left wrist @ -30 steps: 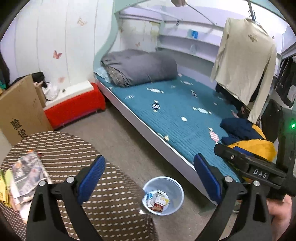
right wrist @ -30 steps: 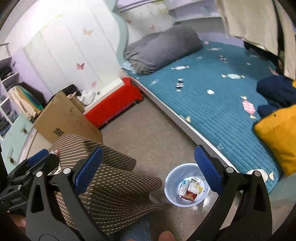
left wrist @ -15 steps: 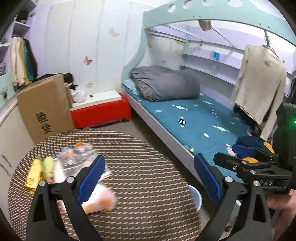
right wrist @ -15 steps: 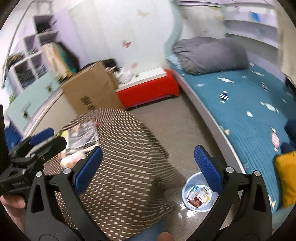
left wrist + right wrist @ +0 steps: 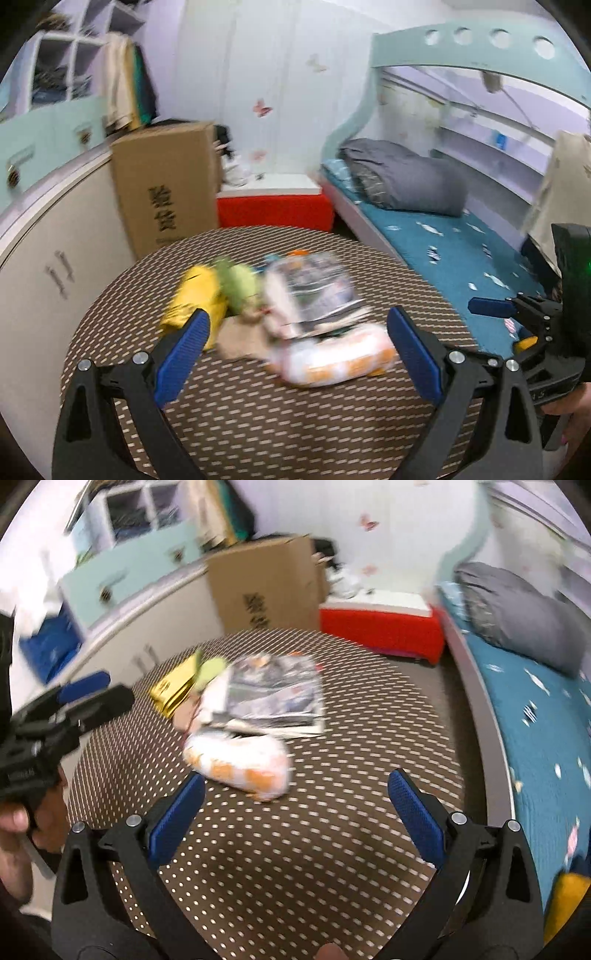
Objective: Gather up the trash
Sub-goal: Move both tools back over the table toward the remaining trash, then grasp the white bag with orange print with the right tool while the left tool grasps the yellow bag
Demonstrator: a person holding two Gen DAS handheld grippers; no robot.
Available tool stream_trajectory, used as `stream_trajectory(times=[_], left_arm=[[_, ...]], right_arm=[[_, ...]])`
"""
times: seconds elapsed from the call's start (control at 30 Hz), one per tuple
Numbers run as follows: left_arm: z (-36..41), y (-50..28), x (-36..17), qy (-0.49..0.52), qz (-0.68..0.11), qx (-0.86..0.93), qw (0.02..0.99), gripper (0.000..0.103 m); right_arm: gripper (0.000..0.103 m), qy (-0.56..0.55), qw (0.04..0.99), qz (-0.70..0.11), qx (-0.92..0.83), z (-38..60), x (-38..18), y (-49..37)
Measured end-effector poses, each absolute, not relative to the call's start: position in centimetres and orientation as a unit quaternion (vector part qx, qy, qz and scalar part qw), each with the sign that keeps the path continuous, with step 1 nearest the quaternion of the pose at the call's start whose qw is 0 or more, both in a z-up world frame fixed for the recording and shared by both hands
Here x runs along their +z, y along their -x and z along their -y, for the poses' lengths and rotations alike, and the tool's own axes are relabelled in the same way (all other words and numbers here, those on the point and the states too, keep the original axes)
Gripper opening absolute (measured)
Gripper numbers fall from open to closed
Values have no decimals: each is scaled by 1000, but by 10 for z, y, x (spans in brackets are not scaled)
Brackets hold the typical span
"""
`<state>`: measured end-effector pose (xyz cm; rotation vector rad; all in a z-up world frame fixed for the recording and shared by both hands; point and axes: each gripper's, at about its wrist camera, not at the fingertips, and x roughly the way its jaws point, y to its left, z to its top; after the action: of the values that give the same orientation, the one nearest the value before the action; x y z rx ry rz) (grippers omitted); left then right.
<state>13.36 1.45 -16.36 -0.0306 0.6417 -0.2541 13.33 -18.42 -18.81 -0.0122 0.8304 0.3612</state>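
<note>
Round table [image 5: 258,406] with a dotted brown cover is carrying 1 blurred heap of trash. The heap is comprising 1 white-and-orange packet [image 5: 332,360] at the near edge, 1 magazine [image 5: 314,288] lying flat just behind and touching it, 1 yellow wrapper [image 5: 195,302] to the left, and 1 green wrapper [image 5: 236,282] beside the yellow one; finer items under the magazine are too blurred to tell. 1 cardboard box [image 5: 166,192] is standing upright on the floor behind the table, its flaps up, contents not showing. 1 red chest [image 5: 273,212] with a white lid is sitting closed between the box and the bed [image 5: 443,243]; 1 grey rolled quilt [image 5: 402,181] is lying on the bed. Left gripper [image 5: 295,343] is hanging over the table with both blue pads spread wide and nothing between them; the packet is lying directly ahead, between the 2 fingertips in the left view, not touched. Right gripper [image 5: 295,801] is likewise gaping and empty, hovering above the table's near side, with the packet just ahead of its left pad.
</note>
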Motion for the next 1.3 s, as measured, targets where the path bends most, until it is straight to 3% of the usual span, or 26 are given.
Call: stream_trajectory(times=[0.2, 0.53, 0.6, 0.67, 0.87, 0.93, 0.97, 1.0, 1.03, 1.07, 1.17, 1.3], left_arm=[[-67, -147, -183, 37, -333, -79, 939, 94], [-94, -206, -219, 16, -373, -61, 926, 94], [-94, -217, -226, 8, -381, -60, 923, 95], [-96, -229, -230, 7, -386, -65, 920, 94], [-99, -253, -244, 17, -412, -88, 907, 93], [-98, -258, -247, 20, -420, -103, 901, 75], [-97, -260, -250, 23, -429, -112, 896, 58], [-97, -262, -253, 29, -437, -119, 891, 51], [-98, -261, -255, 32, -438, -121, 890, 49], [-98, -259, -256, 32, -436, -121, 891, 43], [-105, -251, -257, 42, -439, -118, 889, 34], [-117, -230, -256, 41, -437, -103, 893, 33]], right_arm=[[97, 98, 874, -417, 229, 128, -206, -151], [97, 145, 840, -453, 263, 92, -238, -182], [91, 146, 837, -456, 265, 89, -242, -185], [77, 144, 835, -459, 268, 88, -244, -186], [77, 138, 842, -449, 265, 91, -237, -186], [77, 137, 844, -446, 264, 92, -235, -187], [77, 138, 844, -447, 264, 91, -236, -187], [77, 140, 842, -450, 265, 89, -238, -188], [75, 141, 840, -452, 264, 87, -240, -189], [64, 141, 839, -455, 264, 86, -242, -190], [54, 117, 841, -455, 268, 86, -243, -188], [52, 85, 842, -453, 283, 93, -239, -175]])
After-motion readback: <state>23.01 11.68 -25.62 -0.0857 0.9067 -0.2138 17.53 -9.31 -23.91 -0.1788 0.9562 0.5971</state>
